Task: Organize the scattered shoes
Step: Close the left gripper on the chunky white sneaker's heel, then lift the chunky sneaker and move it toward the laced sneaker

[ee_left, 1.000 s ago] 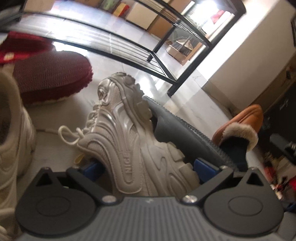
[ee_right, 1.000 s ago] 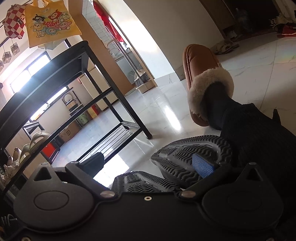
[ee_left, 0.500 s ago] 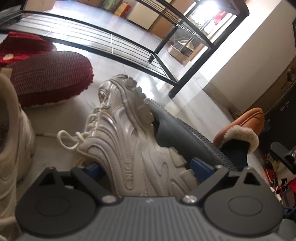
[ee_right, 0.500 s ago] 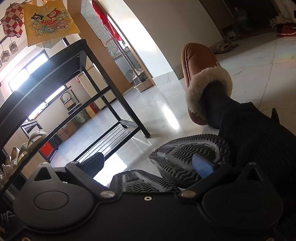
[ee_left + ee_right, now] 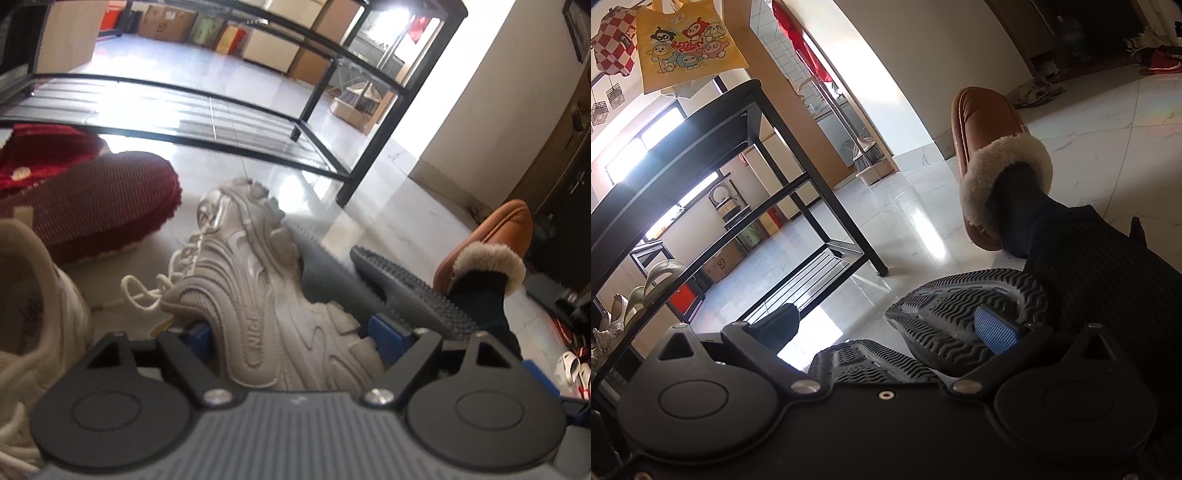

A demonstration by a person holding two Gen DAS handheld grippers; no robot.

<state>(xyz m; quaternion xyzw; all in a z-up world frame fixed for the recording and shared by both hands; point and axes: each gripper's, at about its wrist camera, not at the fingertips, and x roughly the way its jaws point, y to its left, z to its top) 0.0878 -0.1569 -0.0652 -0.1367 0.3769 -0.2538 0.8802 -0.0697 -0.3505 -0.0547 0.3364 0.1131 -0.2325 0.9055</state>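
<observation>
Left gripper [image 5: 291, 332]: I have the beige chunky sneaker [image 5: 258, 295] between its fingers [image 5: 384, 328], which are closing on the heel end; I cannot confirm that both pads press yet. The sneaker lies on its side on the floor [image 5: 388, 206], long axis running straight away from the fingers, toe toward the black shoe rack [image 5: 236, 122], sole facing right. It is a thick-soled, ridged, laced shoe, loose lace trailing to the left. Just beside its sole is a dark grey shoe [image 5: 406, 288]; red slippers [image 5: 96, 206] lie to the left, a white sneaker [image 5: 33, 295] at the near left edge. Right gripper [image 5: 894, 332]: fingers stand wide apart, a black shoe sole [image 5: 960, 317] between them, its tread against the blue pad of the right-hand finger; the left finger looks clear, so I judge it not gripped. The left hand is nearer the beige sneaker. My judgement: the coming move is a lift toward the rack's lowest shelf, straight ahead along the shoe's axis.
</observation>
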